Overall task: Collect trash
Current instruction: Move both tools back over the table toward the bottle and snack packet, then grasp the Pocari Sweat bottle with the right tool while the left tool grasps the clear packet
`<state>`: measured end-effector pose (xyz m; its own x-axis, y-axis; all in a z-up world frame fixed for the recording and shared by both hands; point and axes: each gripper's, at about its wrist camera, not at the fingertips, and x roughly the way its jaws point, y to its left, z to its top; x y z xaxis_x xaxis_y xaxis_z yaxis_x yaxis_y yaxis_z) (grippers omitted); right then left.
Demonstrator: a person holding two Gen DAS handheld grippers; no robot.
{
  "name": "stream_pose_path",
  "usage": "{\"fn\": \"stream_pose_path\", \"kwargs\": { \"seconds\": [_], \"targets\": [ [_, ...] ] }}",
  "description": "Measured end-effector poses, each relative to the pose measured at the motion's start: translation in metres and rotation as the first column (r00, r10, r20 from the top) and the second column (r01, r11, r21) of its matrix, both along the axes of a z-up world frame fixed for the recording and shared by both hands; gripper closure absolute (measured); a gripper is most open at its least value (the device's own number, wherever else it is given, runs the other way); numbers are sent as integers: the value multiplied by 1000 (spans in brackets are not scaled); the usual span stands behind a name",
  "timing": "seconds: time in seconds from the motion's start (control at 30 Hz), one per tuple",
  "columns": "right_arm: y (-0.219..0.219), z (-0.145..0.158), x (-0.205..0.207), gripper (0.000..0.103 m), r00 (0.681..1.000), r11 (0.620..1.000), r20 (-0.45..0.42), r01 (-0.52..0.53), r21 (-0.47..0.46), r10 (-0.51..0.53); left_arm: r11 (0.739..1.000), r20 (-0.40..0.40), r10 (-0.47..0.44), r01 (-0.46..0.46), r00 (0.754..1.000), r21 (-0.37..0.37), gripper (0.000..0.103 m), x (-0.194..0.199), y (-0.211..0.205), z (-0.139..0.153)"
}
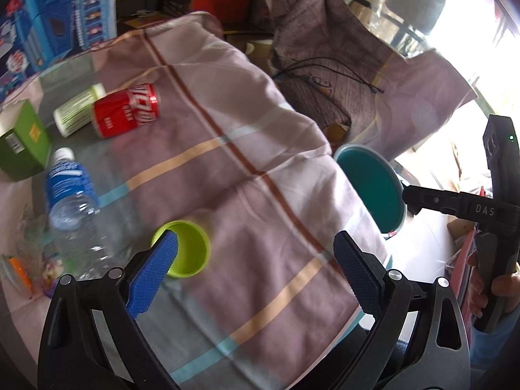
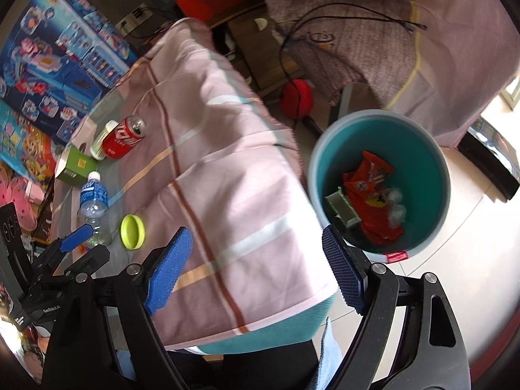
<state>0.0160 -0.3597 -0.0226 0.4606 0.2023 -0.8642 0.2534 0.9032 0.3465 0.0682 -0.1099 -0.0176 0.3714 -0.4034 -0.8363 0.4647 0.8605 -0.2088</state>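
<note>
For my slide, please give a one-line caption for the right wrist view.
Open right gripper above a teal bin holding an orange wrapper; red can lies on the table.

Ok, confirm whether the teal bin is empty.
No, the teal bin already holds an orange snack wrapper and a small carton.

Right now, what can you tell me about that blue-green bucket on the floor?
The bucket is a round bin, teal inside with a paler blue-grey rim and outer wall, apparently plastic. It stands upright and open on the pale floor beside the cloth-covered table, with a small red tag near its rim. Inside lie an orange snack wrapper, a small greenish carton and some crumpled clear plastic. Neither claw touches it.
</note>
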Motion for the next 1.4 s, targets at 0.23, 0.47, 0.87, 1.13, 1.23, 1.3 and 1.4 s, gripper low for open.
{"fn": "stream_pose_path", "kwargs": {
  "seconds": [0.23,0.47,0.87,1.13,1.23,1.3,1.4],
  "targets": [
    [58,11,19,24,994,993,-8,-111,-40,110,996,25,90,-91,996,1,6,-3,64,5],
    [118,18,45,24,975,972,-22,-223,-73,222,978,35,207,-207,978,10,6,3,140,1],
    [235,16,93,24,908,904,-76,-417,-94,411,932,3,363,-363,932,14,5,19,247,-13],
    [280,1,124,24,875,879,-121,-476,-40,469,927,11,373,-374,928,17,5,28,273,-17],
    [294,-9,134,24,865,871,-144,-490,-33,481,931,-1,365,-365,931,12,5,34,277,-21],
    [301,-15,141,24,861,869,-158,-493,-29,483,935,-1,355,-355,935,13,5,38,279,-23],
    [308,-25,152,24,858,870,-173,-493,-14,483,939,0,345,-345,939,12,5,43,281,-24]
  ]
}}
